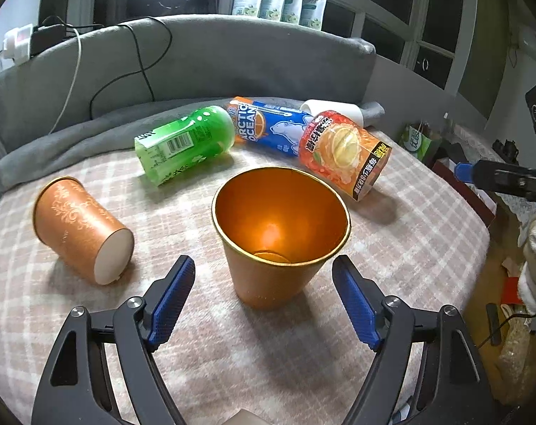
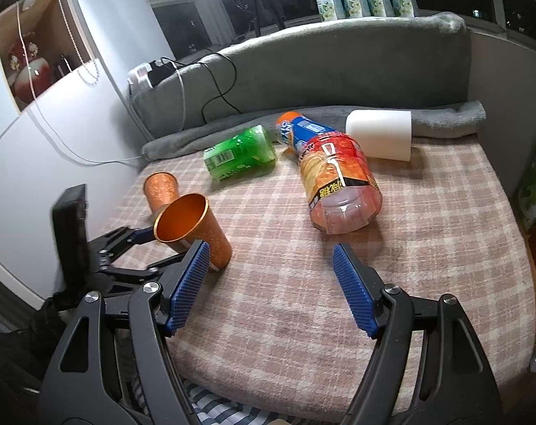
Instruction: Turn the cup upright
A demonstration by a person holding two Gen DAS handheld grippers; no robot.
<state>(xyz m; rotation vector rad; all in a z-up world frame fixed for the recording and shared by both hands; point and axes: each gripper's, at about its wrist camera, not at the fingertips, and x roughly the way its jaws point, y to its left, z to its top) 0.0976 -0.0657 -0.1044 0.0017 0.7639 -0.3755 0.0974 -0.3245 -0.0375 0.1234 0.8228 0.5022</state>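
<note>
An orange metal cup (image 1: pixel 278 248) stands upright, mouth up, on the checked cloth between my open left gripper's (image 1: pixel 264 283) blue pads, which do not touch it. In the right wrist view the same cup (image 2: pixel 197 228) stands at the left with the left gripper's fingers around its base. A second orange cup (image 1: pixel 80 228) lies on its side at the left, its base toward me; it shows behind the first cup in the right wrist view (image 2: pixel 158 187). My right gripper (image 2: pixel 271 269) is open and empty above the cloth.
A green bottle (image 1: pixel 186 141), a blue Arctic Ocean bottle (image 1: pixel 264 127) and an orange-red bottle (image 1: pixel 346 152) lie on the cloth behind. A white cup (image 2: pixel 379 134) lies on its side near the grey blanket (image 2: pixel 445 117). Sofa back and cables behind.
</note>
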